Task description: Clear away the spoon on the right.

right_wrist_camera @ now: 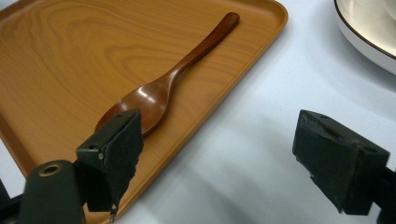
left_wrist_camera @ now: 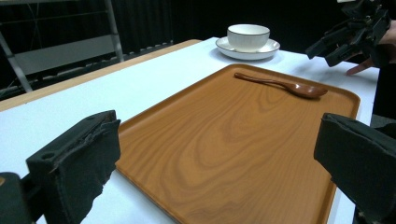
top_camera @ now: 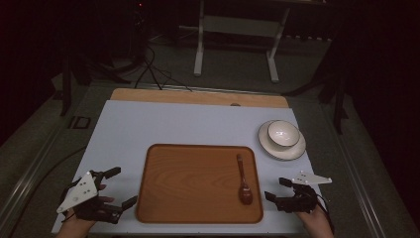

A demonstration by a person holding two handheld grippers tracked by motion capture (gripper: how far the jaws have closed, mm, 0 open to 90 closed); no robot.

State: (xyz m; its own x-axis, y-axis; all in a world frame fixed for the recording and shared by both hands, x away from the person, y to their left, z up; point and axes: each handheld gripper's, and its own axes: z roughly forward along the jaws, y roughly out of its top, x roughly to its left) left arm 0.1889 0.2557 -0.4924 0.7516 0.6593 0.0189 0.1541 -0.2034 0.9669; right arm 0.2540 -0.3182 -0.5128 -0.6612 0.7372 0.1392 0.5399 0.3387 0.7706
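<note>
You are holding the left gripper point(top_camera: 116, 189) just off the near left corner of the wooden tray point(top_camera: 198, 208), over the pale blue table cover point(top_camera: 163, 124), and its jaws are standing wide apart with nothing between them. In the left gripper view those jaws are framing the tray point(left_wrist_camera: 224, 140) from its left side. The right gripper point(top_camera: 275, 188) is sitting in your right hand point(top_camera: 312, 220) by the tray's near right corner, close to the table's right edge — its jaws are also spread wide and holding nothing. The wooden spoon point(top_camera: 243, 181) is lying flat on the right part of the tray, bowl toward the near edge and handle pointing toward the far edge. In the right gripper view the spoon's bowl point(right_wrist_camera: 140, 105) is showing just past one jaw, though the jaw is not touching it, while the other jaw is hanging over bare cover beside the tray's edge. A white bowl point(top_camera: 283, 133) is resting on a white plate point(top_camera: 294, 151) near the table's right edge — beyond the tray's far right corner and apart from it.
</note>
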